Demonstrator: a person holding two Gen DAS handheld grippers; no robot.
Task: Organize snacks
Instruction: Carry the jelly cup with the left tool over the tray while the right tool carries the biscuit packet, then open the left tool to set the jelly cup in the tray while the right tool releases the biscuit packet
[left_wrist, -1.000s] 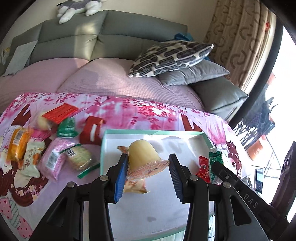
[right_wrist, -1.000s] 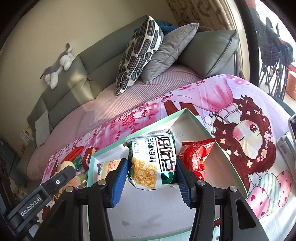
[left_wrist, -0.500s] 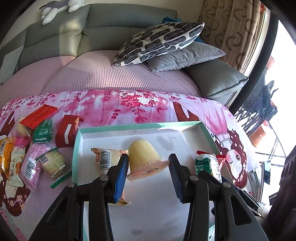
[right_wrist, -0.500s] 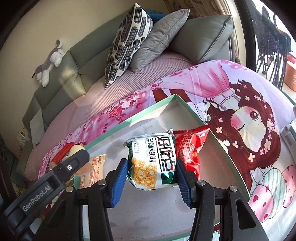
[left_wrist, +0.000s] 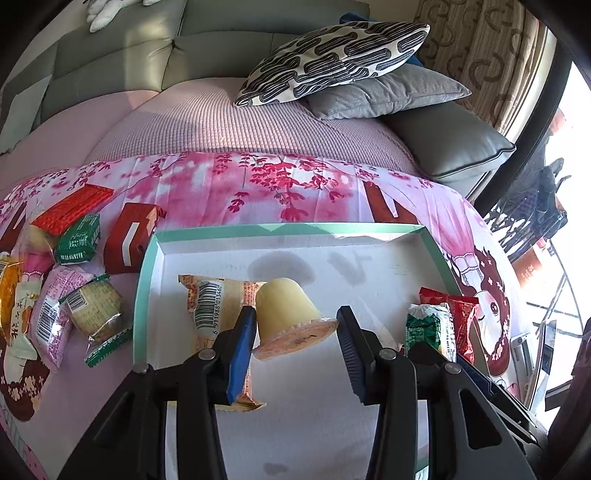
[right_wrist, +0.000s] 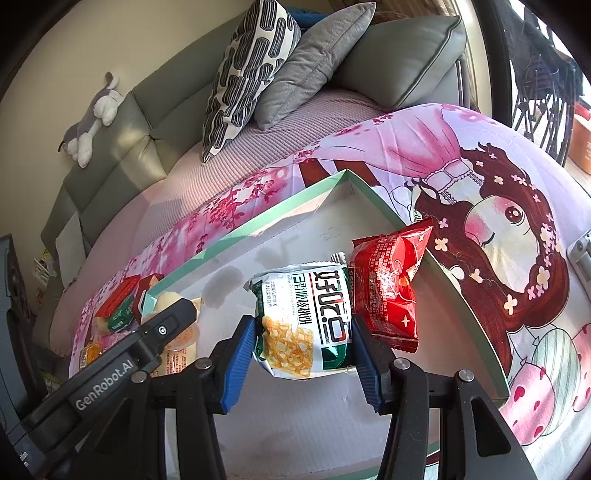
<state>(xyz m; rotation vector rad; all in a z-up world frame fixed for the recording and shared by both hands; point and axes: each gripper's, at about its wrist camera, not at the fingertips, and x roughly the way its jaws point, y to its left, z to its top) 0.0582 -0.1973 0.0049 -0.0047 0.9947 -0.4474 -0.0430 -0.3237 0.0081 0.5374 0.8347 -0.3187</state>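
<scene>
Across the lower centre of both views, the green-rimmed tray (left_wrist: 147, 280) sits on the pink printed cloth (left_wrist: 258, 188) and already holds an orange barcode packet (left_wrist: 210, 295) and a red packet (right_wrist: 388, 291). Over it, the left gripper (left_wrist: 295, 343) clamps a yellow jelly cup (left_wrist: 286, 314), and the right gripper (right_wrist: 303, 354) squeezes a green-and-white snack bag (right_wrist: 306, 321). At the left edge of the left view, a pile of loose snacks (left_wrist: 62, 280) waits outside the tray, so much sorting probably remains.
</scene>
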